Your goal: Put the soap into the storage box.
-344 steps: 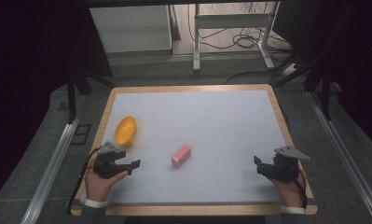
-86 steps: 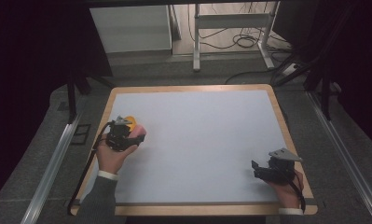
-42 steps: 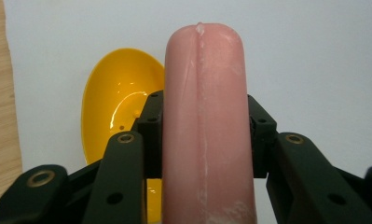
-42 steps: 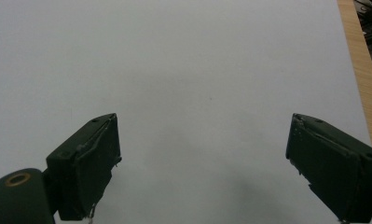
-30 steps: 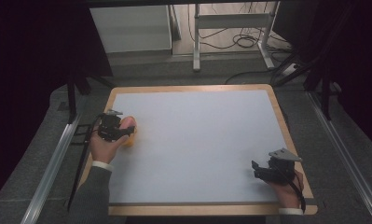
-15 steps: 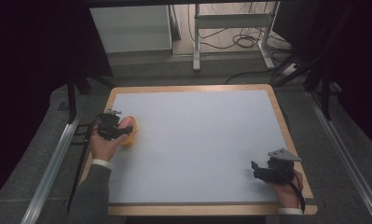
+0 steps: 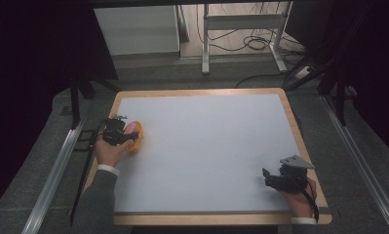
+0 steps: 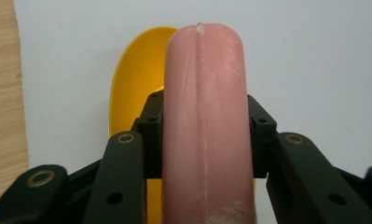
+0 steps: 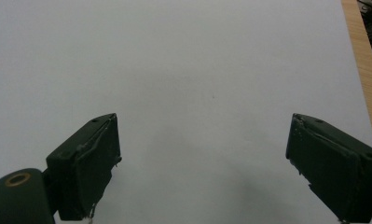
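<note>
Left gripper view: fingers (image 8: 204,135) clamped on pink sausage (image 8: 204,116), hovering over yellow dish (image 8: 134,84); next, lowering and releasing. Right fingers (image 9: 211,163) wide open, empty.

lab | metal frame legs (image 7: 205,36) | floor cables (image 7: 253,41) | black curtains (image 7: 33,53)

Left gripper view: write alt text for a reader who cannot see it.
A pink sausage is clamped lengthwise between the black left tongs, its rounded tip pointing away from the camera. Just behind it lies a yellow dish on the white tabletop, with the wooden table edge along the left.
</note>
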A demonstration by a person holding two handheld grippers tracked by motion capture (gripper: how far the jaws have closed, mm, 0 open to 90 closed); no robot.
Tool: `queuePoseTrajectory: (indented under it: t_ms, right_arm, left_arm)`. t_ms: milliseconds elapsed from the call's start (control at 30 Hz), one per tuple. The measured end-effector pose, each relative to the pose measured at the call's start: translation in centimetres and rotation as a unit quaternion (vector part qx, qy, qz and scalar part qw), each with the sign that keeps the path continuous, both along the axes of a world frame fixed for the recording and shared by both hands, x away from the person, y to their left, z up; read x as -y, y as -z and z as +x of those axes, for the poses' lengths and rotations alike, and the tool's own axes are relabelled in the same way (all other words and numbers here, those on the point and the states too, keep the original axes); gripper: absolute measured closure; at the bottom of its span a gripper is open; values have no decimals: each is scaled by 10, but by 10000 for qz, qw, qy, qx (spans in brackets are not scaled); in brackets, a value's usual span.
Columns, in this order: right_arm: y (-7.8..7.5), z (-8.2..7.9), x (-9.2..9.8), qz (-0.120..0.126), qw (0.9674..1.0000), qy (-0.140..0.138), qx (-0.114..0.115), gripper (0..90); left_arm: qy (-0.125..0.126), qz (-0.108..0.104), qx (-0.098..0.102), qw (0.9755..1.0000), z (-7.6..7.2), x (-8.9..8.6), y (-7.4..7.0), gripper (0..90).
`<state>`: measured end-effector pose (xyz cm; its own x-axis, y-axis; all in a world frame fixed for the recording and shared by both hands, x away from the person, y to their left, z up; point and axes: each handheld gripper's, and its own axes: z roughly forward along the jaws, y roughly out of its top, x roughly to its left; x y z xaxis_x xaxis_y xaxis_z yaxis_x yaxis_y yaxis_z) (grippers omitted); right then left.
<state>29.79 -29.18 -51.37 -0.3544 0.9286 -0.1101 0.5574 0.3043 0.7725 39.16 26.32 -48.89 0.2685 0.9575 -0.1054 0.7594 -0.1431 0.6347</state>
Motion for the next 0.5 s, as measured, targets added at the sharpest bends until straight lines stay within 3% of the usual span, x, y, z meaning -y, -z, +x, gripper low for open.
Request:
queuePoseTrajectory:
  t_ms: [167,267,500]
  right_arm:
    - [0,0,1,1,10000,7,5,96]
    - [0,0,0,-3,10000,4,-2,96]
    - [0,0,1,-5,10000,2,1,95]
  left_arm:
    - [-13,2,-64,10000,1,-1,4,597]
    - [-21,-46,55,10000,-1,-1,3,583]
    - [-97,-11,255,9996,-5,-2,-6,383]
